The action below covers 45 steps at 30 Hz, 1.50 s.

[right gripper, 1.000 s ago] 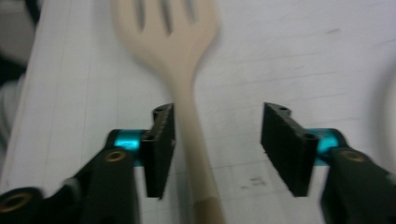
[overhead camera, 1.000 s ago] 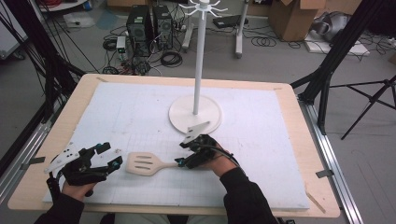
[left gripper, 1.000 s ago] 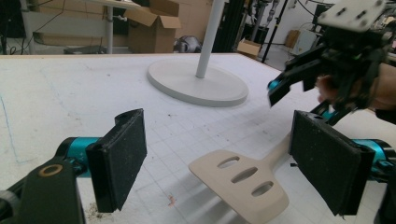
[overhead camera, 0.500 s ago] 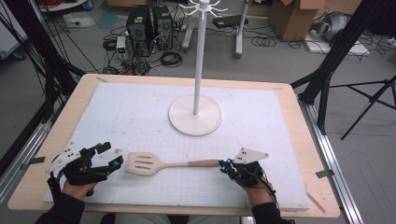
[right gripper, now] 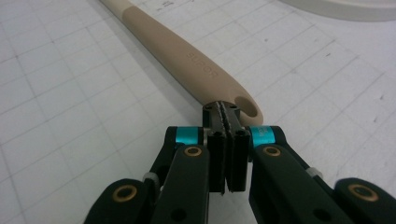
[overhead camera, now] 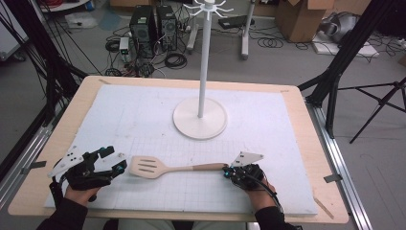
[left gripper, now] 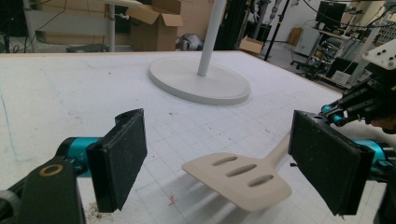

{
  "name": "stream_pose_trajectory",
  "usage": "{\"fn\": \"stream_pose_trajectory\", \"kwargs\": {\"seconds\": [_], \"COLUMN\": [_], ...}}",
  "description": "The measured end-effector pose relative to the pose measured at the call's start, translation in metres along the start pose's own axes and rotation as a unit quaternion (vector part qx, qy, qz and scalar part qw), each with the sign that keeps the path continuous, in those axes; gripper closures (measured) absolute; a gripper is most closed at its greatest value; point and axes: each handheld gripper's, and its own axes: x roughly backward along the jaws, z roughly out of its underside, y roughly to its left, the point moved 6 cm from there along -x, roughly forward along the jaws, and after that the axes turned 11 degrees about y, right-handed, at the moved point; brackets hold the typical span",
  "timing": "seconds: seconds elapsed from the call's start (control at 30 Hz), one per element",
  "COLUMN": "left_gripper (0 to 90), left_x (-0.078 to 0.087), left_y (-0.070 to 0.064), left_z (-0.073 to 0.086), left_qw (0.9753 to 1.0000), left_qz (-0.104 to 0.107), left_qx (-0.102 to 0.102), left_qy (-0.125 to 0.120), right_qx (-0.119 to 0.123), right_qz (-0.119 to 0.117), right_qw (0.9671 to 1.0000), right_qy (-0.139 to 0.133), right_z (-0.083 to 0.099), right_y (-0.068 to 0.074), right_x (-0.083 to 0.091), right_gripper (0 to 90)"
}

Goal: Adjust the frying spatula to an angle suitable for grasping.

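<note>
A beige slotted spatula [overhead camera: 149, 166] lies on the white gridded mat, blade to the left and handle to the right. My left gripper [overhead camera: 115, 159] rests on the mat just left of the blade. It is open, and in the left gripper view the spatula [left gripper: 240, 179] sits ahead of the wide-apart jaws of the left gripper [left gripper: 223, 161]. My right gripper [overhead camera: 226, 171] is at the handle's far end. In the right gripper view the right gripper [right gripper: 226, 109] has its jaws pressed flat together, tips against the spatula handle [right gripper: 187, 60] beside its hanging hole.
A white hook stand [overhead camera: 199, 125] with a round base and a tall pole rises behind the spatula at mid table. The mat lies on a wooden tabletop [overhead camera: 325, 167]. Computers, cables, boxes and tripods stand on the floor beyond.
My right gripper has slid right along the spatula, from near the blade to the handle's end, and has stayed there. The spatula and the left gripper have not moved.
</note>
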Motion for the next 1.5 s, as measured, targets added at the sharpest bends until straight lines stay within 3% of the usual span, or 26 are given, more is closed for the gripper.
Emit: {"fn": "stream_pose_trajectory", "kwargs": {"seconds": [0.13,0.3,0.4,0.53,0.9,1.27,1.4,1.5], "left_gripper": [19.8,19.8,19.8,20.0,20.8,20.8,20.9,21.0], "left_x": [0.000,0.000,0.000,0.000,-0.001,-0.002,-0.001,0.000], "left_y": [-0.001,0.000,0.001,0.000,0.000,0.000,0.000,0.001], "left_z": [0.000,0.000,0.000,0.000,0.001,0.001,0.001,0.001], "left_qw": [1.0000,1.0000,1.0000,1.0000,1.0000,1.0000,1.0000,1.0000], "left_qz": [0.001,0.000,0.000,0.001,0.000,0.002,0.004,0.004], "left_qx": [0.000,0.001,0.003,0.001,0.003,0.003,0.003,0.005], "left_qy": [0.002,0.000,0.000,0.002,0.002,0.003,0.003,0.001], "right_qx": [-0.003,-0.007,-0.010,-0.007,-0.008,-0.049,-0.069,-0.085], "right_qz": [0.010,-0.003,0.004,0.032,0.058,0.072,0.071,0.066], "right_qw": [0.9999,0.9999,0.9999,0.9993,0.9981,0.9961,0.9950,0.9940], "right_qy": [-0.004,0.011,0.012,0.017,0.018,0.017,0.009,-0.013], "right_z": [-0.003,0.000,-0.001,-0.003,-0.016,-0.030,-0.033,-0.033], "right_y": [-0.003,0.001,-0.002,-0.006,-0.019,-0.034,-0.038,-0.037], "right_x": [0.000,0.000,-0.001,-0.002,-0.013,-0.024,-0.026,-0.016], "right_gripper": [89.1,89.2,89.2,89.2,89.1,84.4,76.1,58.5]}}
